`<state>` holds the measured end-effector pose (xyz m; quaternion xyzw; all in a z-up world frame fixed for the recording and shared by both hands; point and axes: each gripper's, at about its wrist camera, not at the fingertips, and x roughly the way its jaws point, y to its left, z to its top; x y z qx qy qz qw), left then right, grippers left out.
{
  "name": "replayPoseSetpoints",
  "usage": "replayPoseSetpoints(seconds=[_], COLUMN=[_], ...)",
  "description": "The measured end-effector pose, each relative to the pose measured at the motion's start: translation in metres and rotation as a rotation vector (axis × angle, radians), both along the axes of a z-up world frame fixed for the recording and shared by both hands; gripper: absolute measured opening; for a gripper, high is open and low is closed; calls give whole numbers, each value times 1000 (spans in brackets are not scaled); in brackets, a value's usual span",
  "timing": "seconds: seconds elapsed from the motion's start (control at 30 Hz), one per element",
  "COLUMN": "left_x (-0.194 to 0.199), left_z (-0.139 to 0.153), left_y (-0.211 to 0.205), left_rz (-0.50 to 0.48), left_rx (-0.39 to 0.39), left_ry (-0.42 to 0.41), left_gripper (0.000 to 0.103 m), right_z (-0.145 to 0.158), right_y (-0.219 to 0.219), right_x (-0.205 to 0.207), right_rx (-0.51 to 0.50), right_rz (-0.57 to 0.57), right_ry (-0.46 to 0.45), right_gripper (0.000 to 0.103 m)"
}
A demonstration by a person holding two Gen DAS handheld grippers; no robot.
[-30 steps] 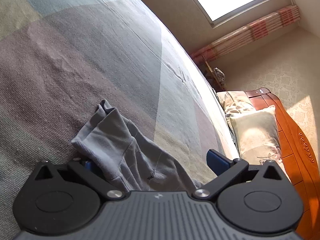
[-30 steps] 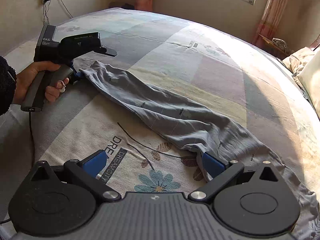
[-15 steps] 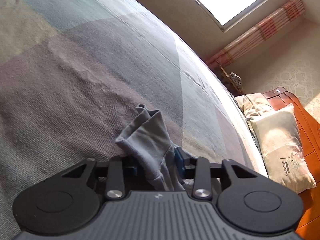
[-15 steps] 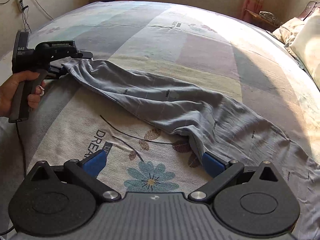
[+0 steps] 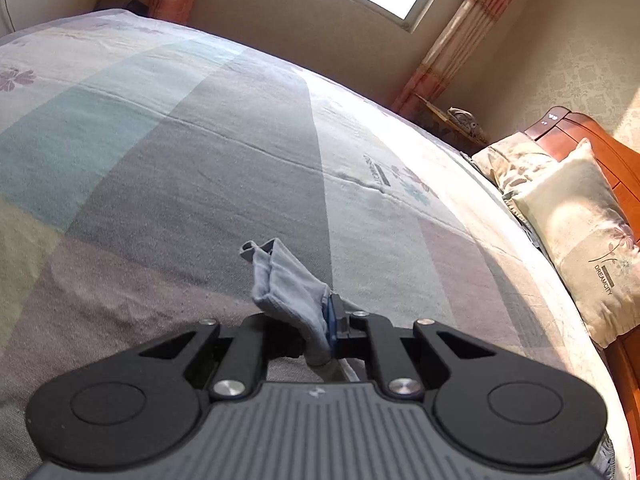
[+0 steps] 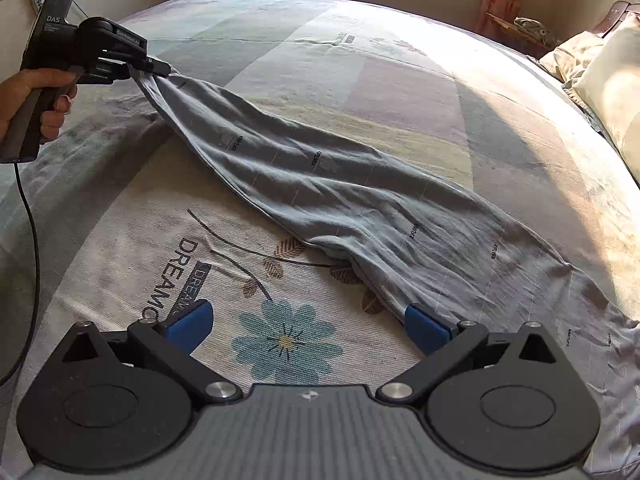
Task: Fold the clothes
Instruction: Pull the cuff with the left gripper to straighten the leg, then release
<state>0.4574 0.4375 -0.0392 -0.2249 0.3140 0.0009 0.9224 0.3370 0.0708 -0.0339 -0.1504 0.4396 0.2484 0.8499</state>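
Note:
A grey garment (image 6: pixel 360 196) lies stretched across the patterned bed, from upper left to lower right in the right wrist view. My left gripper (image 5: pixel 320 320) is shut on one end of it; a bunched grey corner (image 5: pixel 280 280) sticks out past the fingers. In the right wrist view the left gripper (image 6: pixel 156 68) holds that end lifted off the bed at the upper left. My right gripper (image 6: pixel 308 324) is open and empty just above the bed, with its right fingertip (image 6: pixel 424 328) against the garment's near edge.
The bed cover (image 6: pixel 280 340) has a flower print and lettering. Pillows (image 5: pixel 580 240) and a wooden headboard (image 5: pixel 612 152) are at the right. Curtains (image 5: pixel 472 28) and a window are beyond the bed. A cable (image 6: pixel 32 240) hangs from the left gripper.
My left gripper has closed on the garment's end and lifted it, pulling the cloth taut. My right gripper stays open near the garment's near edge.

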Motion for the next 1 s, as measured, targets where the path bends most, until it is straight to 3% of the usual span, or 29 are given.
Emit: replayPoseSetpoints(seconds=[0.07,0.4,0.6,0.67,0.9,1.0], left_x=[4,18,18,18,17,11], left_z=[10,-3,2,3,8,7], left_y=[-4,4,0,-1,-6,-44], left_rz=[-25,-51,-54,-52,-45,-193], left_rx=[30,72,137,158,235,314], left_ry=[-33,5,38,51,98,77], left_gripper=[10,11,41,36,44,51], right_z=[-1,-7,-9,-8,-8,-10], right_y=[-1,-5,-12,-12,-4,1], right_x=[0,-3,0,2,13,23], right_rx=[-1,-24,-26,-23,-14,-7], right_rz=[-4,6,-8,-9,15,16], right_ry=[3,14,30,29,31,20], right_gripper=[103,103,103,103,103,103])
